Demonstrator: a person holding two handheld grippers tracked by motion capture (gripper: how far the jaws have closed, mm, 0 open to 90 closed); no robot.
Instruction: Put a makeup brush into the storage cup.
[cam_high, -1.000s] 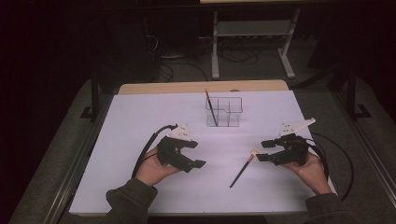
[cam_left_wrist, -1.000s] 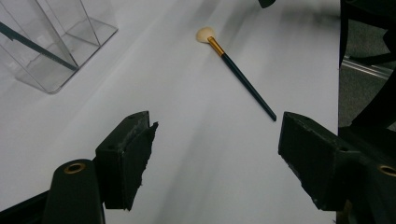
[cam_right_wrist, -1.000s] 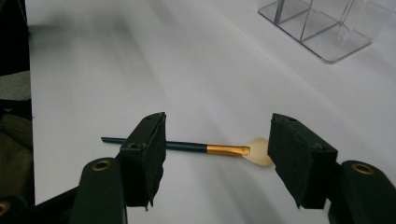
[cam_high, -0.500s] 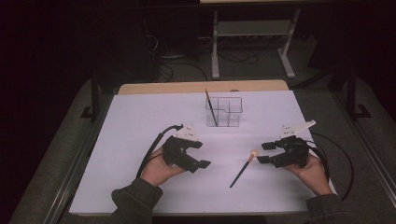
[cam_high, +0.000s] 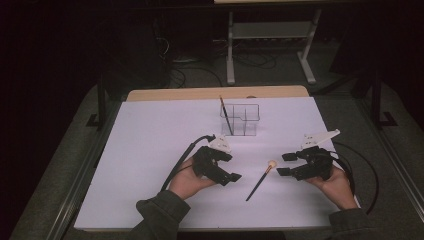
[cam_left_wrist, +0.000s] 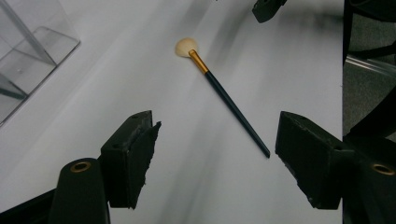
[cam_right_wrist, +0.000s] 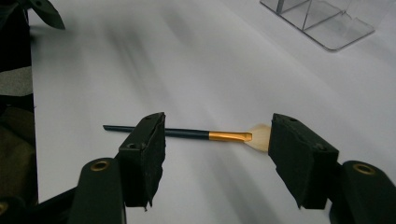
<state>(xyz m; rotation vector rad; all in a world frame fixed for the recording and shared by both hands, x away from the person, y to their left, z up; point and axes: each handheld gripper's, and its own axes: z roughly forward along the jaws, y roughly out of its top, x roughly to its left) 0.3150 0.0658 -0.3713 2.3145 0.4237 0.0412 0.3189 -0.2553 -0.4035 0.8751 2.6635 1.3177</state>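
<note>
A make-up brush with a pale head, gold ferrule and dark handle lies flat on the white table between my grippers. My left gripper is open just left of it, and in the left gripper view the brush lies ahead of the spread jaws of that gripper. My right gripper is open to the right of the brush head. In the right gripper view the brush lies crosswise just beyond the right gripper. Neither gripper holds anything.
A clear plastic organiser stands at the back middle of the table, with a dark thin brush leaning upright in it. The white sheet covers the table. Cables trail from both grippers. Dark floor and a metal stand lie beyond.
My left gripper has moved to the right, closer to the lying brush. The right gripper has barely shifted. The brush lies where it was.
</note>
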